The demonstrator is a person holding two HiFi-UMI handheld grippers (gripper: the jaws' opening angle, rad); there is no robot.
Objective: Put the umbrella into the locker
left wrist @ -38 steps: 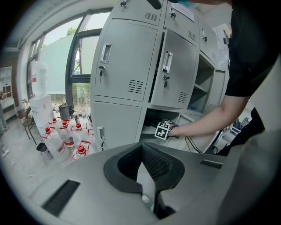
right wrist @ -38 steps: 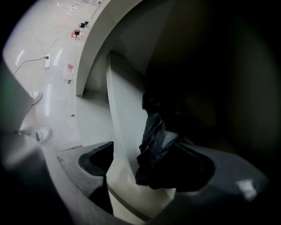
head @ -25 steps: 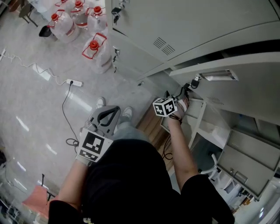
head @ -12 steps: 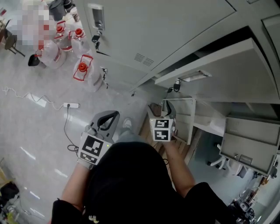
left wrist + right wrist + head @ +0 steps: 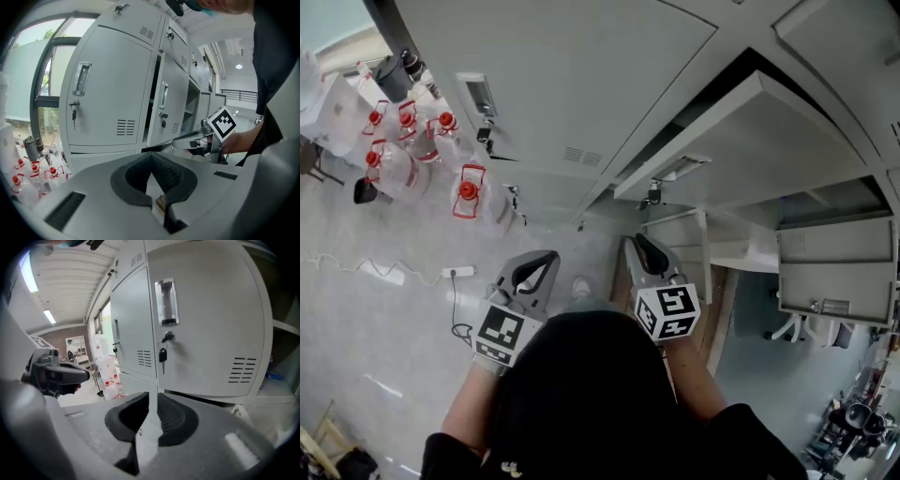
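Before the grey locker, door ajar, left jaws meet; right jaws closing, empty.

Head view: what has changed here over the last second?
The right gripper has come up and back from the low open locker to beside the left gripper. Its fingers are closing with nothing between them. The view has tilted up, showing more of the locker fronts. Unchanged: the left gripper, shut and empty near the body, and the water jugs.

5 red-cap water jugs, 1 pwr strip, 1 person
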